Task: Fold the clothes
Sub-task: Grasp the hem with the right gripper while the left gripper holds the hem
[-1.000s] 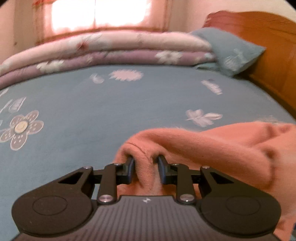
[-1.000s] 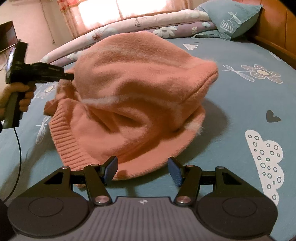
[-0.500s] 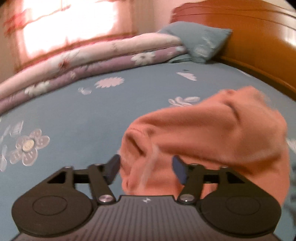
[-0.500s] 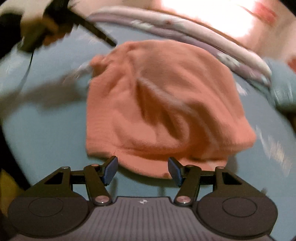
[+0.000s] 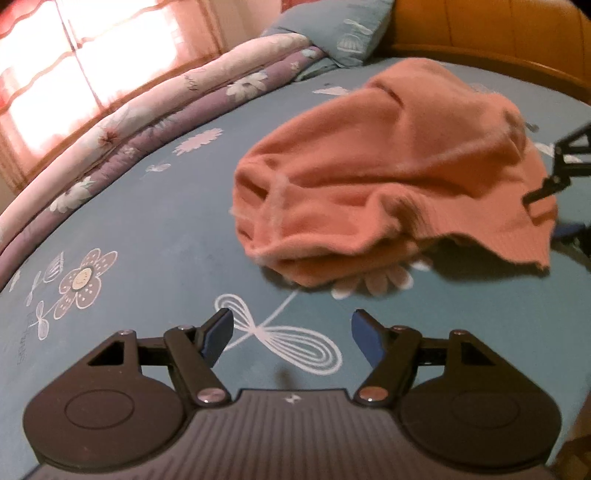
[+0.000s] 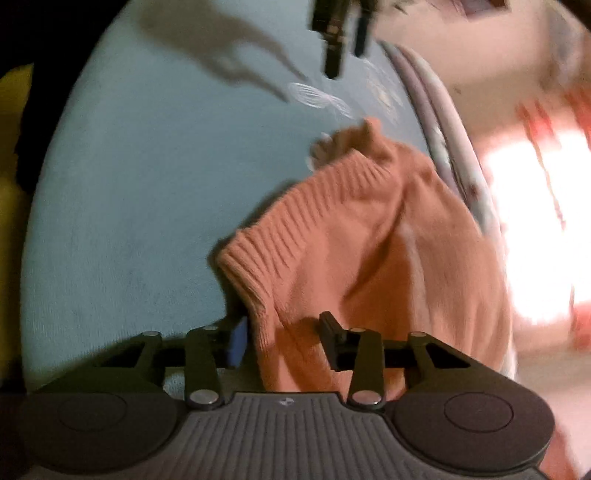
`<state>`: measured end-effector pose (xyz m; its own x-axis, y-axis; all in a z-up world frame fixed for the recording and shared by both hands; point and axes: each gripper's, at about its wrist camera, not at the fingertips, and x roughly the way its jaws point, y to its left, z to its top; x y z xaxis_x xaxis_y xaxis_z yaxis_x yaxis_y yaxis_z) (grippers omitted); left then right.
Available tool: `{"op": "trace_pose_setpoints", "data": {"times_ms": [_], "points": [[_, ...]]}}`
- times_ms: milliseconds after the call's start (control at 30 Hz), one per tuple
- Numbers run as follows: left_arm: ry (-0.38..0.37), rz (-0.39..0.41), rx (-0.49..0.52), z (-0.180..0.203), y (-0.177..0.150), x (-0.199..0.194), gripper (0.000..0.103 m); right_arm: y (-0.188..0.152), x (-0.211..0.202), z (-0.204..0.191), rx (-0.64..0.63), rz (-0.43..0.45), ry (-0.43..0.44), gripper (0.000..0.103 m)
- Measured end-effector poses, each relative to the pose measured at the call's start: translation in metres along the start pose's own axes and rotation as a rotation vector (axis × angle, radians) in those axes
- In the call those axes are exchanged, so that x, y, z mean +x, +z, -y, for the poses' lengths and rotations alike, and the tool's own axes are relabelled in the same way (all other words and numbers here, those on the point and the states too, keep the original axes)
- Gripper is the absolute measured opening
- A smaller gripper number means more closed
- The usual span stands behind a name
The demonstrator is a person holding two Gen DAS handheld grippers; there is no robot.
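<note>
A salmon-orange knitted sweater [image 5: 399, 177] lies crumpled on the blue flowered bedsheet [image 5: 155, 229]. My left gripper [image 5: 291, 332] hovers in front of it, open, with only sheet between its fingers. It also shows blurred at the top of the right wrist view, left gripper [image 6: 345, 55]. My right gripper [image 6: 282, 338] is at the sweater's ribbed hem [image 6: 295, 221], and its jaws are closing with the hem between them. The blue pad [image 6: 236, 343] sits at the rib's edge. From the left wrist view the right gripper [image 5: 554, 177] sits at the raised hem on the right.
Folded pink and purple quilts [image 5: 155, 110] run along the far side of the bed under a bright curtained window [image 5: 74, 55]. A blue pillow [image 5: 332, 33] leans on the wooden headboard [image 5: 498, 37]. Something yellow [image 6: 11, 192] lies past the bed's edge.
My left gripper opened, let go of the sweater and drew back; the sweater dropped onto the sheet. My right gripper rolled over, moved in on the ribbed hem, and its jaws narrowed.
</note>
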<state>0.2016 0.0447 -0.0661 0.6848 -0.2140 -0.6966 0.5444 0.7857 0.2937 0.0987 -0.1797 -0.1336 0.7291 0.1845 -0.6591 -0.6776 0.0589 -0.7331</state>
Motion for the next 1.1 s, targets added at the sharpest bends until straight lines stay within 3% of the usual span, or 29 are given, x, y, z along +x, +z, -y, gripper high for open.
{"op": "trace_pose_setpoints", "data": {"times_ms": [67, 133, 167, 267, 433, 567, 700, 967, 1000, 1033, 1100], "points": [[-0.010, -0.001, 0.016, 0.004, -0.004, -0.001, 0.072, 0.003, 0.000, 0.002, -0.045, -0.010, -0.001, 0.041], [-0.026, 0.006, 0.039, 0.010, -0.008, -0.002, 0.072, 0.008, 0.006, 0.002, -0.045, -0.034, -0.027, 0.028], [-0.025, 0.012, 0.055, 0.014, -0.009, -0.002, 0.072, 0.011, 0.006, 0.002, -0.028, -0.042, -0.020, 0.018], [-0.019, 0.038, 0.119, 0.027, -0.013, -0.005, 0.072, 0.016, -0.015, 0.021, 0.126, 0.001, -0.024, 0.009], [0.044, 0.114, 0.284, 0.053, -0.016, -0.007, 0.072, 0.009, -0.059, 0.101, 0.476, 0.076, -0.068, 0.008], [0.122, 0.181, 0.344, 0.065, -0.007, 0.002, 0.072, -0.010, -0.080, 0.154, 0.660, 0.091, -0.116, 0.008], [0.151, 0.211, 0.422, 0.077, 0.005, 0.021, 0.072, -0.036, -0.082, 0.195, 0.816, 0.079, -0.168, 0.008], [0.250, 0.308, 0.703, 0.111, 0.013, 0.054, 0.073, -0.064, -0.074, 0.199, 0.911, 0.060, -0.129, 0.008], [0.260, 0.299, 0.716, 0.112, 0.015, 0.058, 0.067, -0.066, -0.074, 0.196, 0.915, 0.061, -0.115, 0.008], [0.270, 0.290, 0.728, 0.113, 0.017, 0.062, 0.044, -0.068, -0.073, 0.194, 0.919, 0.061, -0.102, 0.009], [0.246, 0.257, 0.661, 0.108, 0.028, 0.062, 0.015, -0.070, -0.066, 0.191, 0.924, 0.057, -0.088, 0.009]]}}
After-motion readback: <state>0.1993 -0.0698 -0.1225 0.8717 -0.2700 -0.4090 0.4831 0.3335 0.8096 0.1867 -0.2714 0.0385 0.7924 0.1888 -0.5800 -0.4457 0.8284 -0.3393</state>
